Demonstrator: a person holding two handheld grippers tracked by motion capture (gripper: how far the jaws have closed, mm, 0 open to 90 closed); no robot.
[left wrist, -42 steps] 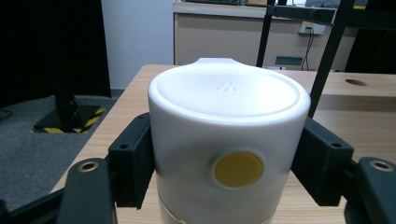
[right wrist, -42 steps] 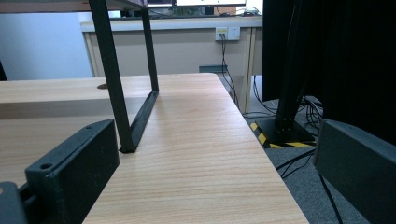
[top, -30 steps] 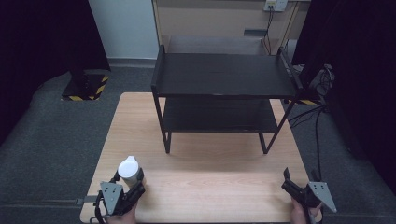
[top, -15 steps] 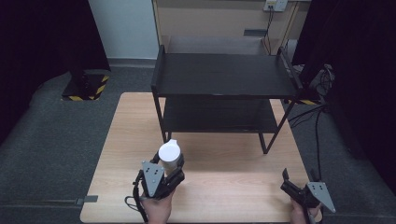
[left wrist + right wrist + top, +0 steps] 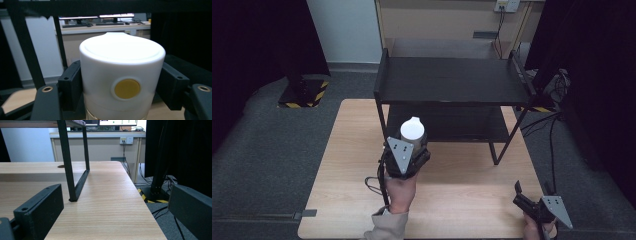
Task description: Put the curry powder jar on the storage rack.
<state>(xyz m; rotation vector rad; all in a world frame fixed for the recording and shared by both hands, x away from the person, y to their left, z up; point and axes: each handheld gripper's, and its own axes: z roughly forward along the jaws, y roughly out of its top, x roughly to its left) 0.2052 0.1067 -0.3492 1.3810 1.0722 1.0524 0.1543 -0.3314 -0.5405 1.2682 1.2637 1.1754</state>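
white container [image 5: 122, 82] (yellow dot) | left gripper [image 5: 408, 150] fingers clamp it | right gripper [image 5: 532, 196] fingers apart

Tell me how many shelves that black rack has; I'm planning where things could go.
2: the top shelf, bare, and the lower shelf beneath it, its near-left part hidden behind the white bottle held in the left tool.

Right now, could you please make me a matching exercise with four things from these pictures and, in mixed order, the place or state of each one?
Things:
1. white cylindrical container with a yellow round dot
2. right hand-held gripper
3. black metal two-tier shelf rack
4. left hand-held gripper

Places or states:
A. stands on the far half of the light wooden table
B. open, near the table's front right corner
C. clamped between two black jaws
D. shut, raised in front of the rack

Pairs: 1-C, 2-B, 3-A, 4-D
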